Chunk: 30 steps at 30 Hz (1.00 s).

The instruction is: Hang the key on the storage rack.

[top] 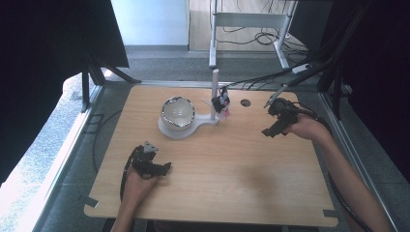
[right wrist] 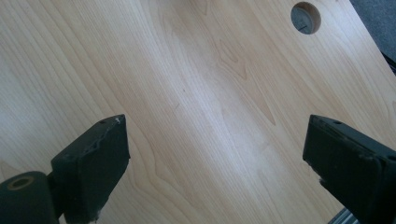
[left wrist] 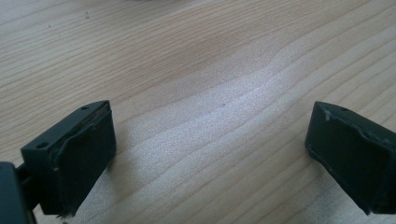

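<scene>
A white stand (top: 180,128) sits at the table's middle back, holding a white bowl (top: 177,111) with a dark patterned rim. A white post (top: 214,92) rises from its right end, and a small dark object with pink bits (top: 223,102) hangs on a peg there. My left gripper (top: 165,169) rests low at the front left, open, with bare wood between its jaws (left wrist: 210,154). Over at the right, my right gripper (top: 270,131) hovers above the table, also open, nothing between its jaws (right wrist: 215,158).
The wooden table (top: 227,169) has a round cable hole (top: 245,102) behind the right gripper, also seen from the right gripper view as a hole (right wrist: 306,17). Cables and a metal frame leg (top: 212,34) lie on the floor beyond the far edge.
</scene>
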Tool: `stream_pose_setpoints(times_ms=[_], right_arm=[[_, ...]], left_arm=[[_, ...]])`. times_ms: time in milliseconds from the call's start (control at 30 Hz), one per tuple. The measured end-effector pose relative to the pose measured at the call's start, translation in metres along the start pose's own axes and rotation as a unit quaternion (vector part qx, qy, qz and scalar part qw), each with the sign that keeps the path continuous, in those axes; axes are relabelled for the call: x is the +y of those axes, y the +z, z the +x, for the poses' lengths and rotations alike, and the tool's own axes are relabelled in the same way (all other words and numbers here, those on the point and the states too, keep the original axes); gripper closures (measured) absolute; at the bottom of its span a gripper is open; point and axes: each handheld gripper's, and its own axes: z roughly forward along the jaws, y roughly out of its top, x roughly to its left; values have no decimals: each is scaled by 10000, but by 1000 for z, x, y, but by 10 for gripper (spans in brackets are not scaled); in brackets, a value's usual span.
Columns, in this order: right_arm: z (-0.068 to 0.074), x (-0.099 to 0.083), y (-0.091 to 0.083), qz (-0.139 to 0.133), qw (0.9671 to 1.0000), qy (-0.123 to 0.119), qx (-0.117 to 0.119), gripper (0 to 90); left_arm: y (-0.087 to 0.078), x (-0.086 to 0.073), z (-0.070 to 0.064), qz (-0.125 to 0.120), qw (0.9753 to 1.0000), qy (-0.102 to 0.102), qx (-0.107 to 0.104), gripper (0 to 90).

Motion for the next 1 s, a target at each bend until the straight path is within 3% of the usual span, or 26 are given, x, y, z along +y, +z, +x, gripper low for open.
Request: stream_pose_setpoints(times_ms=[433,1000], right_arm=[[3,-29,-10,-63,9998,161,-85,38],[16,-63,-6,-336,9989,309,-136,26]], left_arm=[[0,0,0,1,10000,2,1,17],[0,0,0,-5,10000,1,-1,17]])
